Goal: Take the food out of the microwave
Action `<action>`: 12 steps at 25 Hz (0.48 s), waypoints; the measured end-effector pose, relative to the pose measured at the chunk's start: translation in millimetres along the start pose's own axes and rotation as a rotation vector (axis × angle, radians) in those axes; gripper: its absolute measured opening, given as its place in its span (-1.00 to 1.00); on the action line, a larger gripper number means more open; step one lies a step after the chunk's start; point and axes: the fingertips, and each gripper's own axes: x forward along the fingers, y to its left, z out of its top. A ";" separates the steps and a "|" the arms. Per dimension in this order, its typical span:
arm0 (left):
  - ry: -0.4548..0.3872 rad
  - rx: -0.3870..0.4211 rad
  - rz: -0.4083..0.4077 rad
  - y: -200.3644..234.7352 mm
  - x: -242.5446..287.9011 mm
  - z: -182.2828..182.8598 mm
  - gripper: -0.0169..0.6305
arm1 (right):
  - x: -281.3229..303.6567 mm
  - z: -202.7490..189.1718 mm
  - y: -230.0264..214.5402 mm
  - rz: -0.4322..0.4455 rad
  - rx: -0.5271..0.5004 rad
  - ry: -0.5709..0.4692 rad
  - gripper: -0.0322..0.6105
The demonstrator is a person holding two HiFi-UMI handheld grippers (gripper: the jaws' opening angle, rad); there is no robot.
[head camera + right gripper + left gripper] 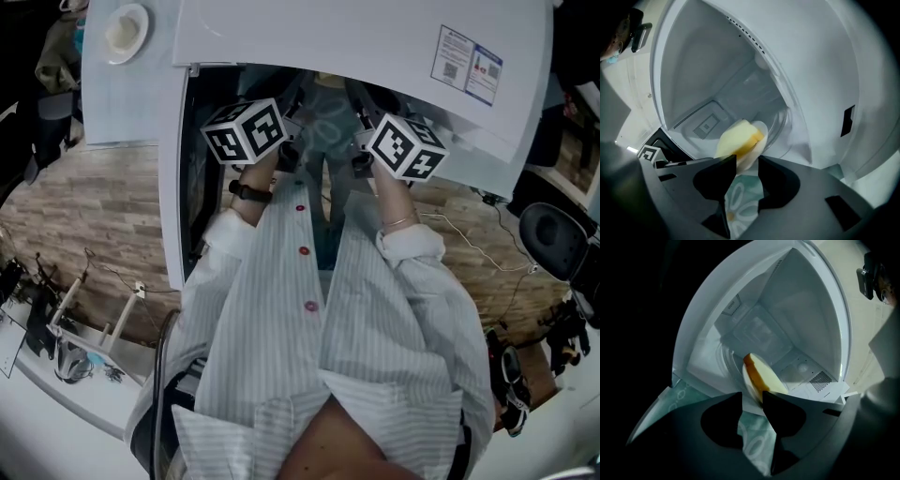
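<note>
While the plate (750, 383) of yellow food (765, 376) sits inside the microwave (806, 296), the left gripper view shows the left claw (752, 400) wide, its tips at the plate's near rim without pressing on it. The right gripper view shows the right claw (746, 165) likewise wide at its own side of the rim, and also the glass turntable (780, 123), which is clearer here. I judge that both claws should close on the rim together, then lift it level and draw it straight out. Only the head view shows both marker cubes (246, 131) side by side at the opening, and a second dish (125, 31) outside.
</note>
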 end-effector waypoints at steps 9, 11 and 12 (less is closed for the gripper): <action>0.011 -0.008 -0.030 -5.8 -0.9 -1.9 -0.67 | -3.6 -2.0 -0.2 -0.001 0.036 -0.017 -0.45; 0.009 -0.004 -0.026 -6.3 -2.2 -2.7 -0.67 | -5.1 -3.6 -0.4 -0.004 0.051 -0.017 -0.46; 0.008 -0.003 -0.023 -6.4 -2.7 -3.1 -0.68 | -5.9 -4.1 -0.2 -0.007 0.053 -0.019 -0.47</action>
